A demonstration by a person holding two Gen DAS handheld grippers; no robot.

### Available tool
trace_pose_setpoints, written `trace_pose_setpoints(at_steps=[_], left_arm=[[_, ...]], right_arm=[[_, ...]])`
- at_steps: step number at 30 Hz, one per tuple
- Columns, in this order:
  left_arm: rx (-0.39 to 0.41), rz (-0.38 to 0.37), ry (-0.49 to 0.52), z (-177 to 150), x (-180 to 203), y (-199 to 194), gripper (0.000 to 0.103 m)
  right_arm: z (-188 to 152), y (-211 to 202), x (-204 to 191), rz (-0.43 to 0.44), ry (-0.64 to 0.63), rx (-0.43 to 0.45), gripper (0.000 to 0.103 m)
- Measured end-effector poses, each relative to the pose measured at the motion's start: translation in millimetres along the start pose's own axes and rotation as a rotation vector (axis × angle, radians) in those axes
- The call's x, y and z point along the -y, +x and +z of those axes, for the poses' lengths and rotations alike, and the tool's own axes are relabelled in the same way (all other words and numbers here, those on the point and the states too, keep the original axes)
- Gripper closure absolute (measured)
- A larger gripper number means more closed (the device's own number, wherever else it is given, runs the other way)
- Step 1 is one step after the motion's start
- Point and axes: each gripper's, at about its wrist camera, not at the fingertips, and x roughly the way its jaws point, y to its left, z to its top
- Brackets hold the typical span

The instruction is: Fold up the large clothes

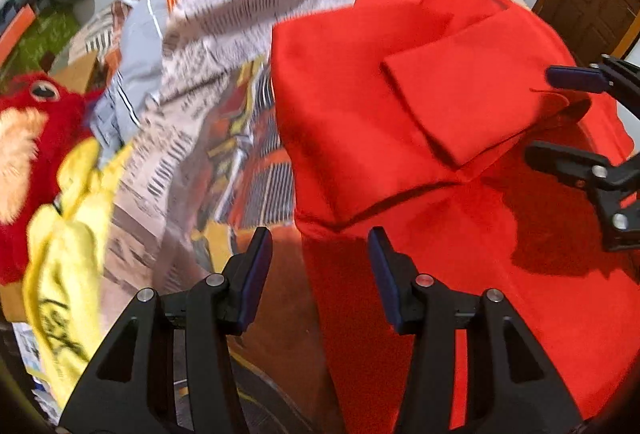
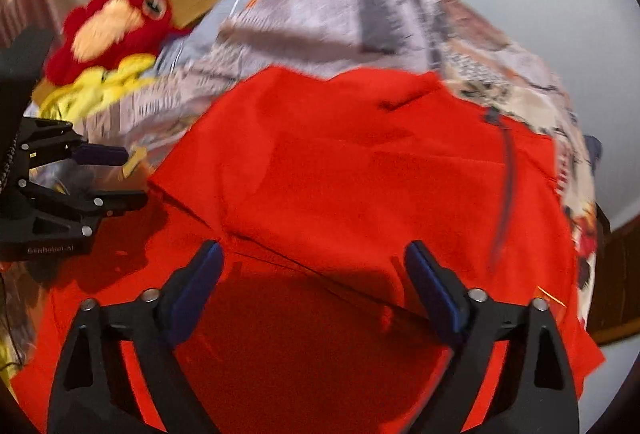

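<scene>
Basically, the red garment (image 1: 400, 105) lies spread on a bed covered by a patterned bedsheet (image 1: 224, 45), filling the 12-to-5 o'clock part of the left wrist view and nearly all the centre of the right wrist view. One flap, probably a sleeve (image 1: 460, 101), is already folded in over the body, so the fold looks partway done. The left tongs (image 1: 320, 262) hover half open, nothing between the pads, right over the garment's left edge at 6 o'clock, likely lined up to pinch that edge. The right tongs (image 2: 314, 282) stand wider apart, also empty, over a diagonal crease in the cloth; no fabric is pinched that I can see. Both point steeply down, which fits a reach for the near hem to bring it over. A red plush toy (image 1: 36, 137) and a yellow cloth (image 1: 68, 234) sit at 9 o'clock, clear of the garment, so they shouldn't snag. Frames are blurred, so exact contact is uncertain.
</scene>
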Motion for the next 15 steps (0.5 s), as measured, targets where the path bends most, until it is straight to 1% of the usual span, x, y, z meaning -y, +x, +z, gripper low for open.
trace_pose_setpoints(at_steps=[1,2,3,6,7,8,12,13,15], left_arm=[[-0.009,-0.009,-0.010,-1,-1,6,0.054],[-0.015,-0.016,-0.016,-2,-1,11,0.054],[-0.020,-0.019,-0.019,-2,-1,16,0.054],[-0.022,-0.020,-0.027,-1,0,25,0.054],[-0.022,-0.022,-0.034,-1,0,28,0.054],[-0.020,-0.025,-0.043,-1,-1,31,0.054],[-0.006,-0.040,-0.084,3,-6,36,0.052],[-0.004,-0.040,-0.087,4,-7,37,0.052],[-0.003,-0.037,-0.091,4,-7,38,0.052]], right_arm=[[2,5,-3,0.008,-0.009,-0.017,0.026],[4,12,-5,0.023,-0.018,-0.040,0.029],[5,21,-8,0.039,-0.028,-0.069,0.029],[9,31,-17,0.032,-0.080,-0.084,0.032],[10,34,-20,0.030,-0.101,-0.090,0.036],[11,37,-23,0.021,-0.121,-0.099,0.039],[9,46,-38,-0.037,-0.231,-0.114,0.046],[7,48,-42,-0.065,-0.264,-0.114,0.052],[6,51,-46,-0.096,-0.303,-0.113,0.061]])
